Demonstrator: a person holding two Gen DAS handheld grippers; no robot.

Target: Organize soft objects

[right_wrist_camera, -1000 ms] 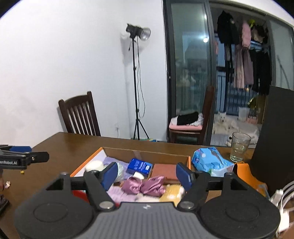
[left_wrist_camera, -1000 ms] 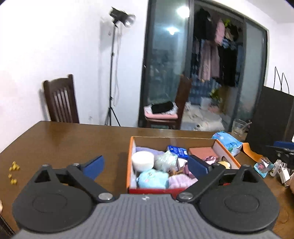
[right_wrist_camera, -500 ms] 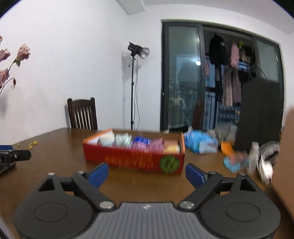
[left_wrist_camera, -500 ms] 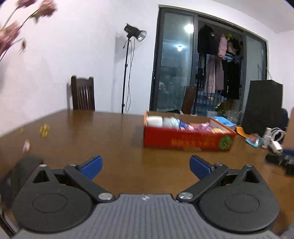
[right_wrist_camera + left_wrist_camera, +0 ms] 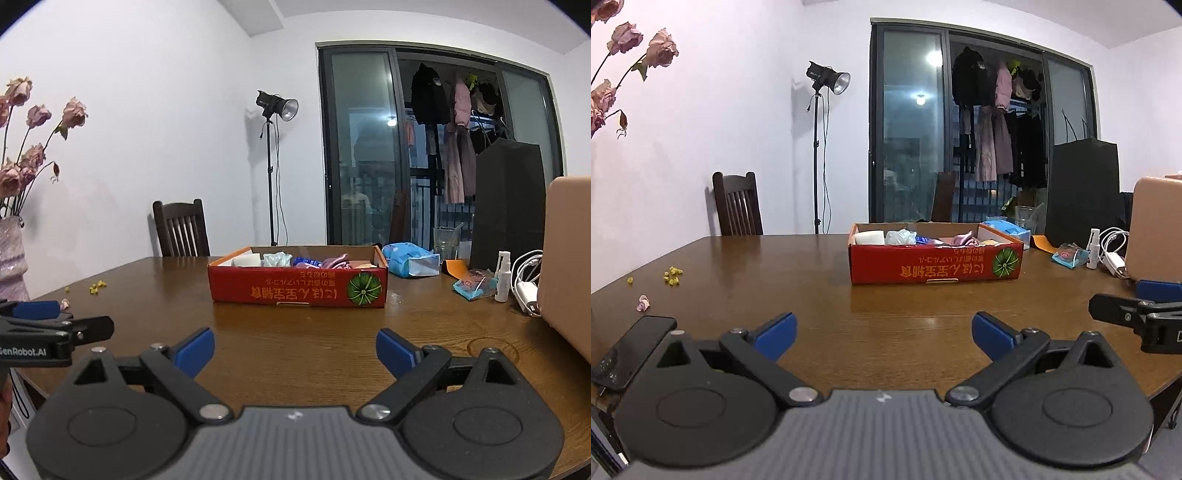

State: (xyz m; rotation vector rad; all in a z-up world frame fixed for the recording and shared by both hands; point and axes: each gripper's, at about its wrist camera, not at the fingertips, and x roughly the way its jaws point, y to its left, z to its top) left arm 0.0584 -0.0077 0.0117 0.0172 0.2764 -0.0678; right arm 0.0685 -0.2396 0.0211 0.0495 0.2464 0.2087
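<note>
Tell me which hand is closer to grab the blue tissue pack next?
Probably the right. The blue tissue pack lies past the box's right end, on the right gripper side. Both have open, empty jaws.

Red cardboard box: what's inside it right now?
Over the red cardboard box's front wall show a white roll, a crinkly pale packet, a blue pack and pink satin fabric. Anything lying lower is hidden by that wall.
</note>
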